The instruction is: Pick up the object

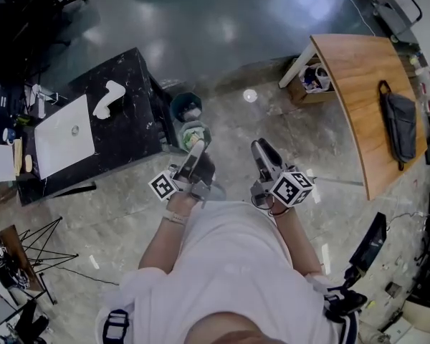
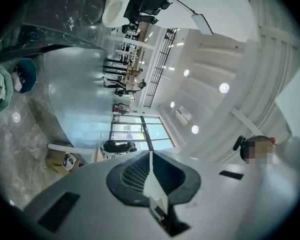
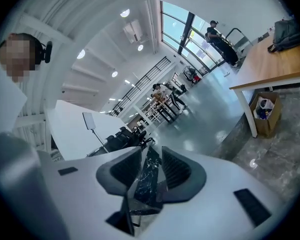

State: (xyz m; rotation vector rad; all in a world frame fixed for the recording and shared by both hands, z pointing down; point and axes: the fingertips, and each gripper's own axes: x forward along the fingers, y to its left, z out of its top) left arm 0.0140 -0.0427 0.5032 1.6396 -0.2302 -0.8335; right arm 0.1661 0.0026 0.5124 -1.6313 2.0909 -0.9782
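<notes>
The person is standing on the stone floor (image 1: 236, 113) and is holding two grippers in front of the body, each one carrying one marker cube, so two cubes (image 1: 163, 186) (image 1: 292, 187) are showing. The left gripper (image 1: 198, 146) is keeping its pads (image 2: 135, 176) pressed together with nothing between them. The right gripper (image 1: 261, 147) is holding its jaws a little apart, and only the black marbled surface behind is showing through the gap; it is carrying nothing.

One black counter (image 1: 129, 135) is standing at the left, with one white sink (image 1: 57, 149) set in it. One white curved object (image 1: 107, 99) is lying on the bare black part just beside the sink, not far from the counter's far edge; from this height I cannot tell what kind of thing it is. It is lying well apart from both grippers.

Two bins (image 1: 186, 107) (image 1: 195, 131) are standing just beside the counter's right edge, and the left gripper's tip is appearing near the closer one. At the right, one wooden table (image 1: 358, 99) is carrying one black bag (image 1: 400, 124), and one cardboard box (image 1: 315, 79) is sitting under its far end. Between the bins and the table, open floor is lying free.
</notes>
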